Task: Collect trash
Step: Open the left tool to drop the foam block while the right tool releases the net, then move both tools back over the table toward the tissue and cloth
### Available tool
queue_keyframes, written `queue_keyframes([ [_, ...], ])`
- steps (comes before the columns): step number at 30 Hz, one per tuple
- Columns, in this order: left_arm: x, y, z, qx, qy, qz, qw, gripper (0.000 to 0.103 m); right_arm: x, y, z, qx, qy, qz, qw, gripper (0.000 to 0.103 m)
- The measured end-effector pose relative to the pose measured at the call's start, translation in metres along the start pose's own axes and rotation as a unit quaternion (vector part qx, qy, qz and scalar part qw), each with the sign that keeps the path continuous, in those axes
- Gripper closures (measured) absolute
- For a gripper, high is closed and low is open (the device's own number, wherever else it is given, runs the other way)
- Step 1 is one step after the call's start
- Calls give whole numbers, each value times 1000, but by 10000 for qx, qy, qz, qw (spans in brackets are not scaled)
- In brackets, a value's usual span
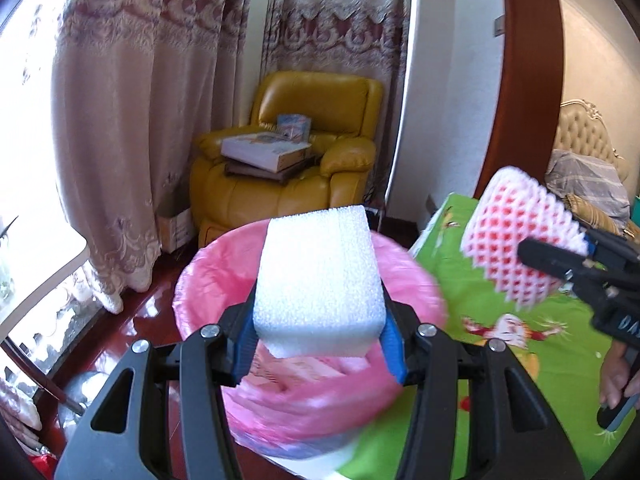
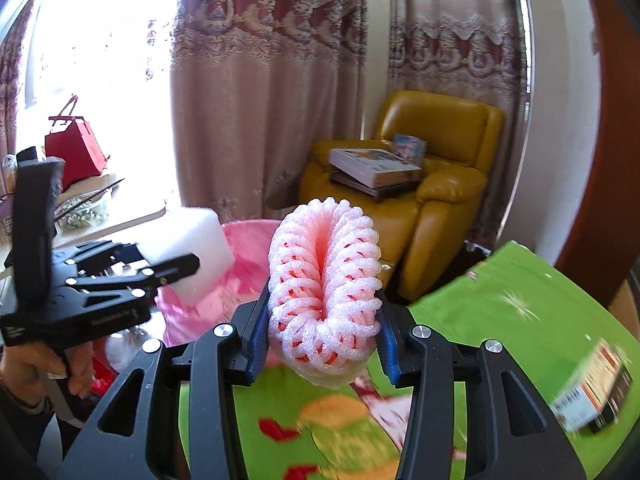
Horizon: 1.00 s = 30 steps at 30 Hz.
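Observation:
My left gripper (image 1: 318, 344) is shut on a white foam block (image 1: 320, 276) and holds it above a trash bin lined with a pink bag (image 1: 216, 276). The block (image 2: 200, 252) and the left gripper (image 2: 176, 268) also show at the left of the right wrist view, over the pink bag (image 2: 244, 240). My right gripper (image 2: 322, 344) is shut on a folded pink-white foam fruit net (image 2: 324, 292), held above the green printed cloth (image 2: 520, 320). In the left wrist view the net (image 1: 520, 240) and right gripper (image 1: 560, 256) are at the right of the bin.
A yellow leather armchair (image 1: 340, 168) with boxes on its seat stands behind the bin, before long curtains (image 1: 132, 120). A printed box (image 2: 596, 392) lies on the green cloth at the right. A white table (image 2: 120, 216) with a red bag (image 2: 76, 148) is at the left.

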State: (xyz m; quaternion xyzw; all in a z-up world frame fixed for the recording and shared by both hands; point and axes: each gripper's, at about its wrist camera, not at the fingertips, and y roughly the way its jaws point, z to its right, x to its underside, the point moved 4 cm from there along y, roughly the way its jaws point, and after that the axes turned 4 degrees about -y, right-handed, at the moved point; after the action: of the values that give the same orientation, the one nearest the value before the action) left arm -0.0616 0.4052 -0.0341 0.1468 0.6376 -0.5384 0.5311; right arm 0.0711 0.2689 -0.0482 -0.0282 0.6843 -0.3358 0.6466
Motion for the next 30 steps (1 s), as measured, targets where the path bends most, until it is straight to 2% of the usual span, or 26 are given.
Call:
queue_keyframes([
  [2, -3, 11, -11, -93, 4, -72, 9999, 53, -8, 12, -1, -194, 91, -4, 9998, 58],
  [6, -9, 26, -31, -243, -158, -95, 9995, 53, -20, 34, -6, -241, 11, -36, 9997, 55],
  [7, -13, 30, -37, -263, -206, -91, 9994, 50, -23, 39, -8, -283, 3, -31, 9996, 54],
  [8, -16, 33, -42, -278, -247, -80, 9993, 36, -24, 44, -8, -359, -13, -21, 9994, 54],
  [9, -19, 36, -45, -333, -264, -68, 9991, 28, -24, 48, -10, -407, -34, -41, 9992, 47],
  [10, -21, 38, -52, -466, -288, -18, 9985, 21, -24, 52, -10, -403, -77, -55, 9991, 34],
  [12, -26, 35, -59, -553, -358, 74, 9978, 20, -23, 54, -10, -322, -150, 6, 9994, 28],
  [15, -29, 27, -65, -614, -399, 152, 9972, 18, -22, 49, -5, -361, -78, 41, 9993, 28],
  [17, -29, 18, -63, -682, -337, 241, 9968, 12, -19, 39, 0, -323, -11, 120, 9994, 28],
  [19, -26, 6, -54, -728, -236, 364, 9964, 6, -13, 20, 9, -242, 25, 204, 9995, 28],
  [22, -24, -5, -35, -664, -97, 434, 9968, 5, 3, -9, 24, 19, -42, 261, 9996, 28],
  [27, -18, -14, 29, -98, 232, 443, 9987, 5, 41, -64, 67, 666, 9, 274, 9974, 27],
  [30, -15, -10, 84, 349, 440, 436, 9975, 5, 71, -100, 104, 1230, 235, 212, 9919, 25],
])
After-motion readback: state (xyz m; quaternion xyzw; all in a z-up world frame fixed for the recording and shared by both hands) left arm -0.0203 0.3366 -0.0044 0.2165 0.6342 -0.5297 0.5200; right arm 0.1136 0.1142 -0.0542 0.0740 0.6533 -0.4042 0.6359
